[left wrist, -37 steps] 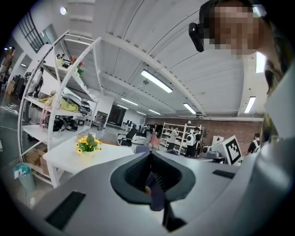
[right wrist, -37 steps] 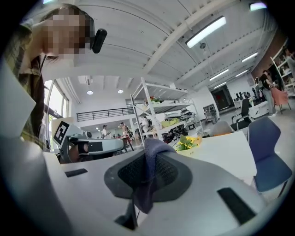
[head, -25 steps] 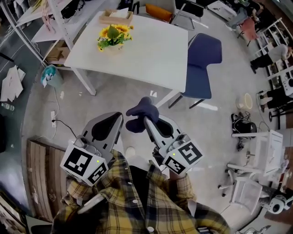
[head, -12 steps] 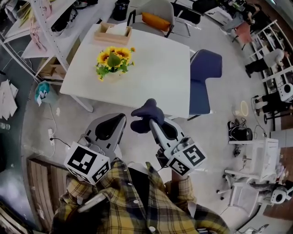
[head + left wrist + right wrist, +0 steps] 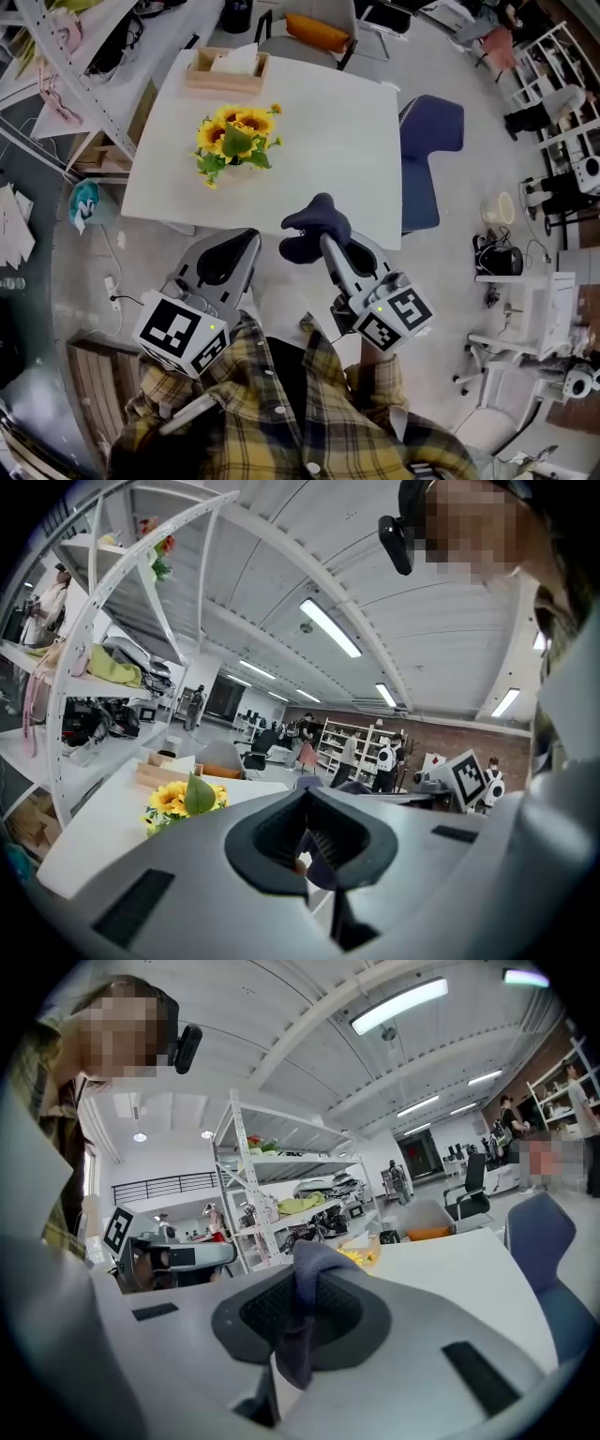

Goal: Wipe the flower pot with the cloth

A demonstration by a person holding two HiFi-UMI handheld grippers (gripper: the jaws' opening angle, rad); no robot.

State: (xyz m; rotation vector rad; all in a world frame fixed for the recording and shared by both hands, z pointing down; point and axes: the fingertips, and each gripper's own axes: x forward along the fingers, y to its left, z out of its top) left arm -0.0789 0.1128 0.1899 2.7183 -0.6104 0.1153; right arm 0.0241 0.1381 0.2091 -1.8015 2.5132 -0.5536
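Right gripper [image 5: 326, 246] pinches the dark cloth [image 5: 309, 225], which bunches above its jaws. Left gripper [image 5: 249, 236] is pressed together, empty. The 2 sit short of the table [image 5: 337, 131]. On it, left of centre, the pot [image 5: 231, 156] hides under sunflowers [image 5: 234, 127]. Bring the cloth in low to its side, and steady it with the left.

Now nearer the table [image 5: 328, 141]: left gripper [image 5: 249, 236], right gripper [image 5: 324, 240], cloth [image 5: 309, 225].
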